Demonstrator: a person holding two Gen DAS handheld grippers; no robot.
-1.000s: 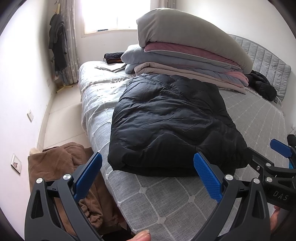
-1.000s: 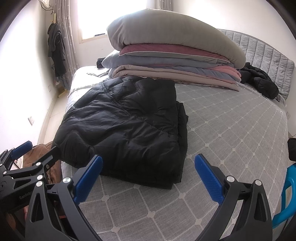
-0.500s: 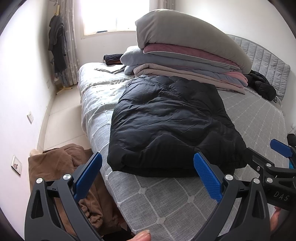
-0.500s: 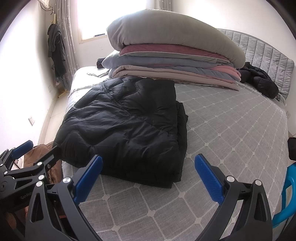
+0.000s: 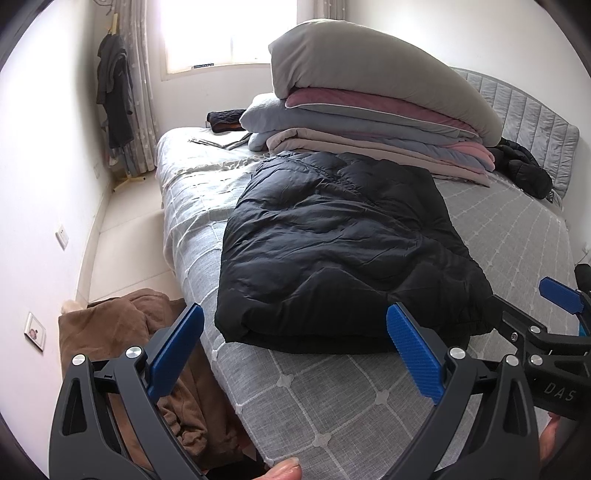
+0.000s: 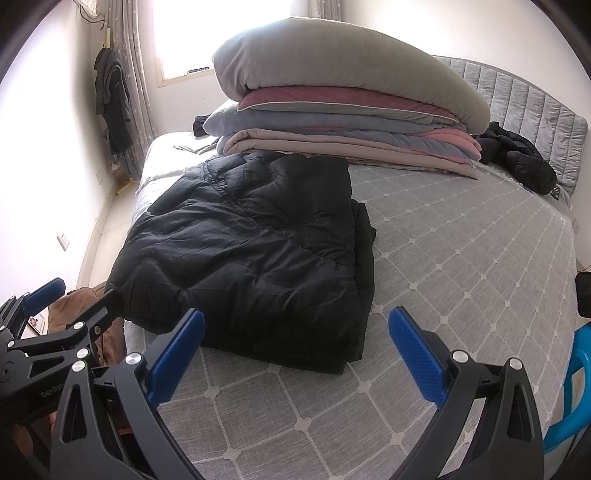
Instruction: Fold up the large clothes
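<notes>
We held both jaws wide apart and empty, left gripper (image 5: 295, 347) and right gripper (image 6: 297, 343) short of the coat (image 5: 340, 251) folded on the bed (image 6: 461, 258) at twelve o'clock; puffy, light, slick, we judged it best pinched at its near corners.

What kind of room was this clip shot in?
A bedroom, most likely: a bed with a padded headboard, a pile of bedding stacked on it, and a curtained window.
</notes>
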